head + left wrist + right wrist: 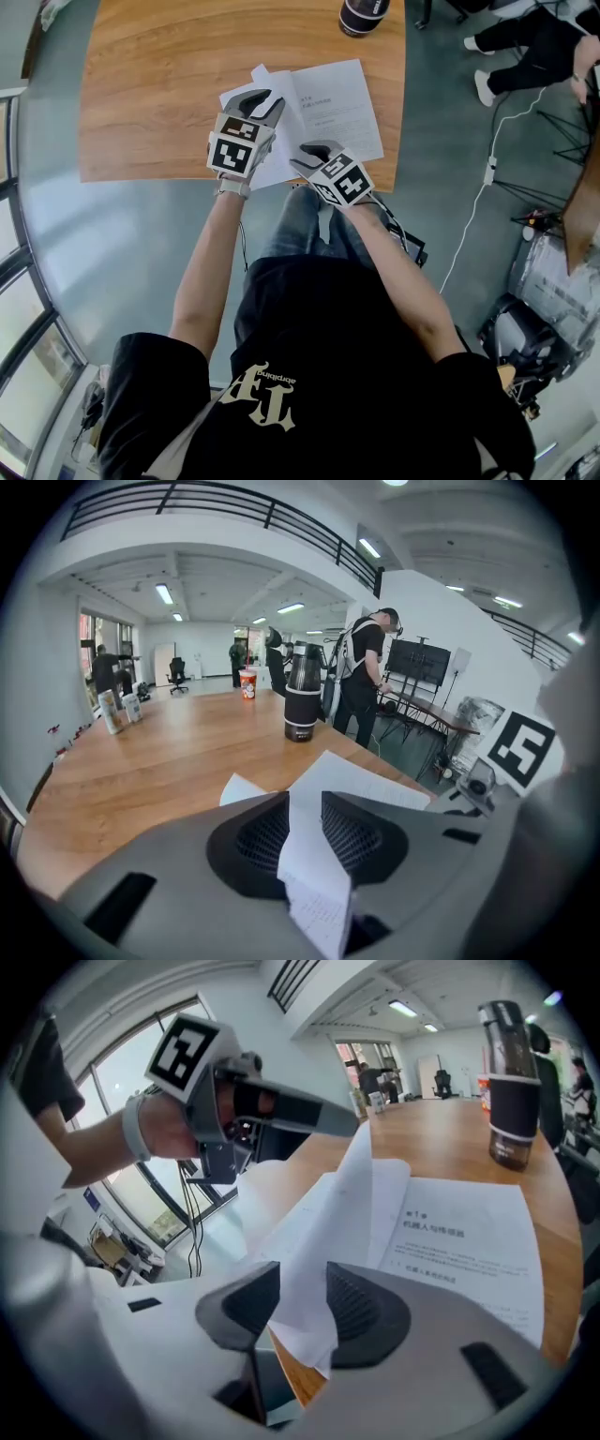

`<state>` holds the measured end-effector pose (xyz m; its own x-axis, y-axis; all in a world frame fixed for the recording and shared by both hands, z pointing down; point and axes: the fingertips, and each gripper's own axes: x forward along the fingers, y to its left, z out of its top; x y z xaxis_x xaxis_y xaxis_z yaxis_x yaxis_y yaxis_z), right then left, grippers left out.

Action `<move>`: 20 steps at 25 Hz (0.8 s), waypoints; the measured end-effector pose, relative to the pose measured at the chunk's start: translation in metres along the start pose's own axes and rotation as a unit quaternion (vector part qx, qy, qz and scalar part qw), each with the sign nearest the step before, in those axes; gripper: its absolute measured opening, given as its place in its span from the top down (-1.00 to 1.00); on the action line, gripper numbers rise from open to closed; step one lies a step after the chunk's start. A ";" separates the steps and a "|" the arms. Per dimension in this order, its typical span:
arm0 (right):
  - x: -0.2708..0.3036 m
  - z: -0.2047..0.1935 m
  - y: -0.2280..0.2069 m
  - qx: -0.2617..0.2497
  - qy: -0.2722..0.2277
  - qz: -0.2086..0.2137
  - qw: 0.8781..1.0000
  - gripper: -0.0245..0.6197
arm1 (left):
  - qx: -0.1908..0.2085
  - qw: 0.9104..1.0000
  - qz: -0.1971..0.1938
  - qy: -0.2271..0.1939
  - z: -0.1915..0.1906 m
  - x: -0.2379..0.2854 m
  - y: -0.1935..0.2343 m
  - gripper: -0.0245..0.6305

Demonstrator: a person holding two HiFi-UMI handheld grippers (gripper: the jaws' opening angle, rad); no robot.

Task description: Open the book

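Book (pixel 333 103) lies open on the bench (pixel 141 94); left gripper (pixel 267 99) and right gripper (pixel 319 150), jaws parted around a raised page (pixel 319 1232), risk letting it slip or crease.

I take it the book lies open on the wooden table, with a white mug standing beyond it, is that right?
Not a white mug: it is a dark bottle that stands beyond the open book on the wooden table, as the right gripper view shows.

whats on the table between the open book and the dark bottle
Nothing: only bare wood of the table lies between the book and the bottle. The head view shows this, and both gripper views show the same bare stretch.
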<state>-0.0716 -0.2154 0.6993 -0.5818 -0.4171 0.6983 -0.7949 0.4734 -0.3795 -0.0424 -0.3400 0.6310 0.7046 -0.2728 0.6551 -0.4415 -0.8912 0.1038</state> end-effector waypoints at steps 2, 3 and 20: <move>0.005 0.005 0.008 -0.024 0.008 0.004 1.000 0.48 | 0.015 1.000 -0.003 -0.004 0.011 0.001 -0.005 0.57; 0.007 0.008 0.013 -0.033 0.009 0.007 0.999 0.48 | 0.025 1.000 -0.004 -0.001 0.014 0.003 -0.007 0.57; 0.026 0.008 0.059 -0.127 0.056 0.041 0.989 0.48 | 0.050 0.981 -0.014 0.187 -0.102 0.055 0.003 0.57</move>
<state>-0.1347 -0.2045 0.6906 -0.6078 -0.2875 0.7402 -0.6691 0.6874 -0.2825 -0.0616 -0.3209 0.7437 0.4548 -0.1127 0.8834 -0.3544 -0.9329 0.0635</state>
